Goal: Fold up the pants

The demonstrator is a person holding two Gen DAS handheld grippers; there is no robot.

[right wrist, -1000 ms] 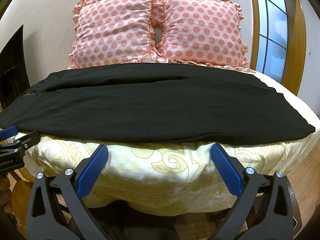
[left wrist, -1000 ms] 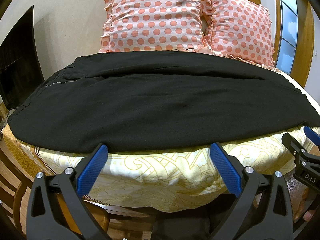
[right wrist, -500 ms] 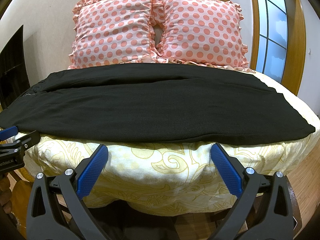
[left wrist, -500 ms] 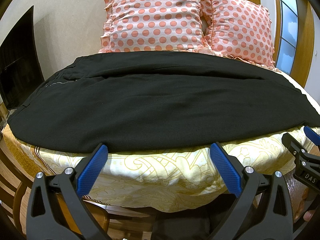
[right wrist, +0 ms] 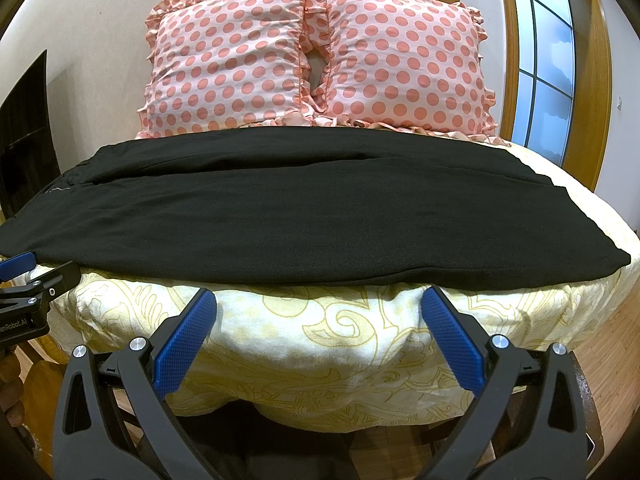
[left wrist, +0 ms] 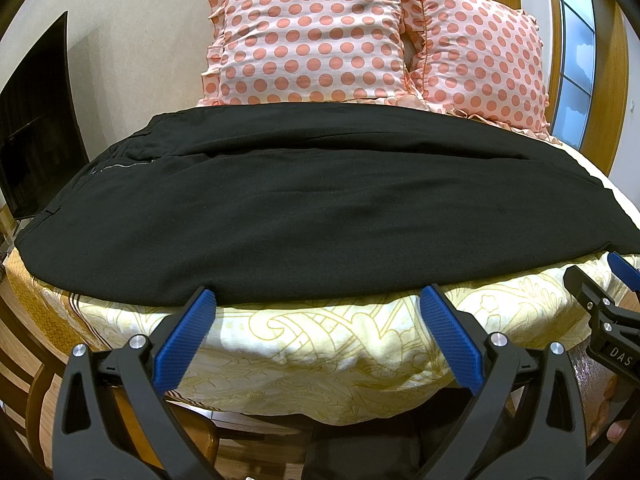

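Note:
Black pants (left wrist: 320,208) lie flat across the bed, waist at the left, leg ends at the right, one leg laid over the other; they also show in the right wrist view (right wrist: 304,216). My left gripper (left wrist: 318,300) is open and empty, its blue fingertips just short of the pants' near edge. My right gripper (right wrist: 318,300) is open and empty, just below the near edge. Each gripper's tip shows at the other view's side.
The bed has a yellow patterned cover (left wrist: 320,340) (right wrist: 320,340). Two pink polka-dot pillows (left wrist: 312,36) (right wrist: 404,60) stand against the wall behind the pants. A dark screen (left wrist: 32,132) stands at the left. A window with wooden frame (right wrist: 548,68) is at the right.

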